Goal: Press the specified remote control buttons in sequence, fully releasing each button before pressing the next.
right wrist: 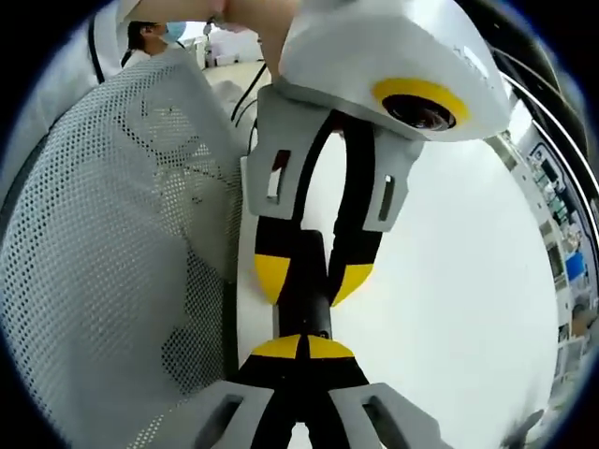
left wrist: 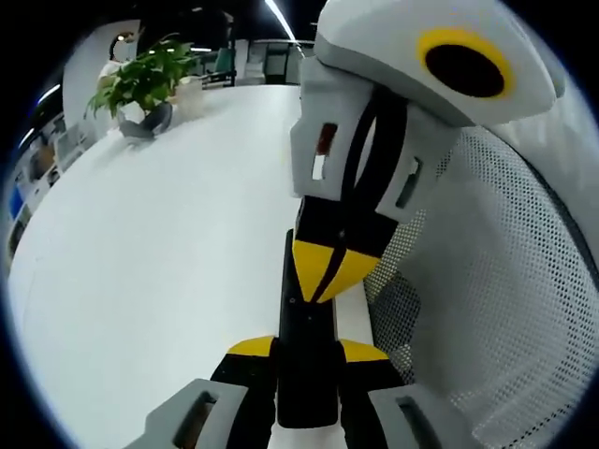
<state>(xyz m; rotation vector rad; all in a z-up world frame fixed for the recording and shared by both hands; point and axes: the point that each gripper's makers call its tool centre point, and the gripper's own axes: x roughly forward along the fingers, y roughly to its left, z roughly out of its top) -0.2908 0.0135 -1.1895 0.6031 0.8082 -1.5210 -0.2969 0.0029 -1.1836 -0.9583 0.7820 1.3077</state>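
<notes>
Showing up are one black remote control (left wrist: 306,355), two grippers, left (left wrist: 307,351) and right (right wrist: 304,348), one potted plant (left wrist: 145,89), one tabletop (left wrist: 159,253) and one mesh chair back (right wrist: 112,243).

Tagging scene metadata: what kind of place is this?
Likely an open-plan office or meeting area: a big white table, a potted plant on it, mesh chair beside it, ceiling strip lights.

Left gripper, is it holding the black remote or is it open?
The left gripper is shut on the black remote: its yellow-tipped jaws press against both of the remote's sides.
</notes>
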